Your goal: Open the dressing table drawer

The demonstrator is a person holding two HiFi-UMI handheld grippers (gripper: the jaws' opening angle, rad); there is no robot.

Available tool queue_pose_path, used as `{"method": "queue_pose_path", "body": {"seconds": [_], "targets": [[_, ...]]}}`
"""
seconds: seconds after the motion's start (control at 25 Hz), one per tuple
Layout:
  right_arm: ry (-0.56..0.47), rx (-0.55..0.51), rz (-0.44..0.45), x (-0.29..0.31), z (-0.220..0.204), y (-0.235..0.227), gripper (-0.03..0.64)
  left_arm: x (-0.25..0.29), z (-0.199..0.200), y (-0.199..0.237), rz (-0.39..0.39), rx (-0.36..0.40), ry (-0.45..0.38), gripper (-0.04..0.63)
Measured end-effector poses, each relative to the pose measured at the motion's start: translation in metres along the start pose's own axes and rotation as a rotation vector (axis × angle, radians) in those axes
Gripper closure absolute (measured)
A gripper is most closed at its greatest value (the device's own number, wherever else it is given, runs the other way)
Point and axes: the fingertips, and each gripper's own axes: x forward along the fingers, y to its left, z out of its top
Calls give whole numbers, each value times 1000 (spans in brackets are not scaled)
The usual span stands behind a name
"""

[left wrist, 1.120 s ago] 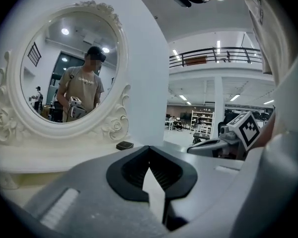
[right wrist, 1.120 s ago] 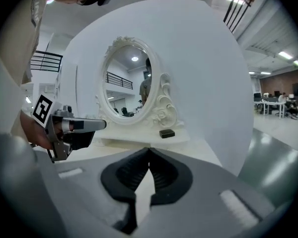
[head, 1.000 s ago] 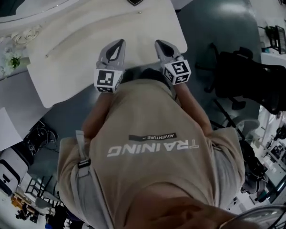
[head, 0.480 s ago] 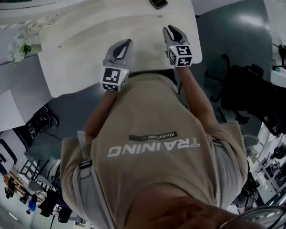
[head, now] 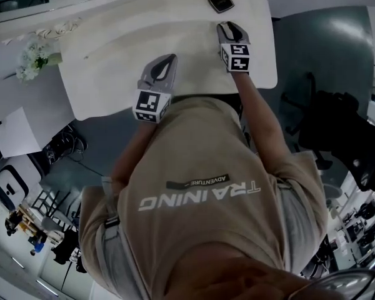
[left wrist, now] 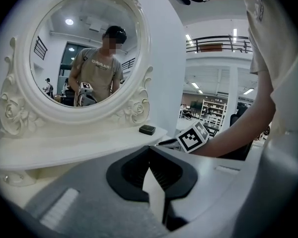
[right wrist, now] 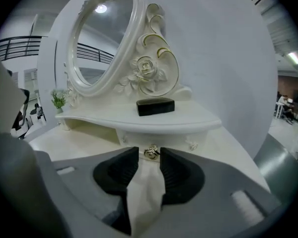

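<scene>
Knob at opening right tongs' tips

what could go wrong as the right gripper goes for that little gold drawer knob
1. The knob is small and sits just at the tips of the right gripper, whose jaws are opening and do not yet press on it. Closing off-centre could let it slip out.
2. The shelf overhangs the drawer. Coming in too high may bump its edge and jolt the black box resting on it.
</scene>
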Motion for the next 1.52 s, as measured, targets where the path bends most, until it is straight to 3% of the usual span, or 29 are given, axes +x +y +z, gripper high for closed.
{"method": "queue_pose_path", "body": {"seconds": [0.44, 0.84, 1.52], "targets": [[-3, 58, -44, 10, 3, -4, 511, -6, 0, 2, 33, -32, 28, 589], [-4, 28, -38, -9, -11, 4, 512, -28, -10, -7, 78, -65, -3, 589], [38, 16, -10, -49, -30, 14, 502, -40, 12, -11, 127, -47, -59, 589]]}}
